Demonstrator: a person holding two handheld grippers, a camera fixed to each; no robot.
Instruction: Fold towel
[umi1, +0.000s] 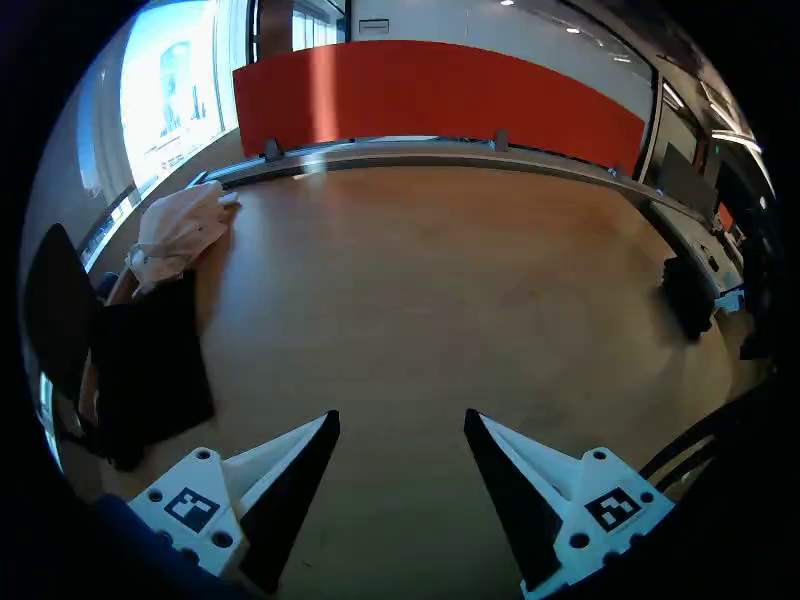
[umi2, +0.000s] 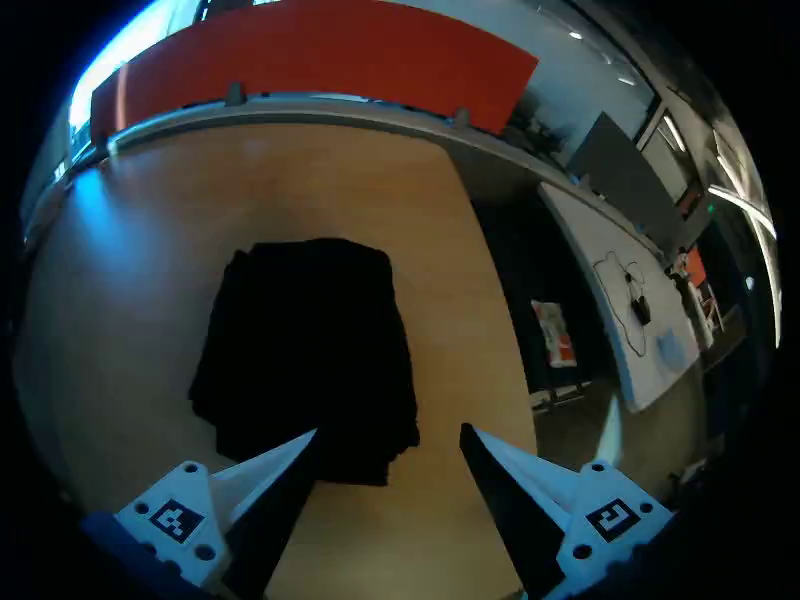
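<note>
Black towel (umi2: 300, 340) just ahead of R gripper (umi2: 388, 430), jaws apart.

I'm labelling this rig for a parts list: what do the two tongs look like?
Both the left tongs and the right tongs have two white wedge-shaped fingers tapering to points, with black inner faces. Each finger base carries a black-and-white square marker and small round holes.

Table (umi1: 430, 280): centre bare wood, open passage.
Left edge: black cloth (umi1: 150, 370) and pink cloth (umi1: 180, 230) heaped there.
Far edge: red divider (umi1: 440, 95) blocks.
Right gripper view: black towel (umi2: 305, 350) lies ahead, bare wood around it.
</note>
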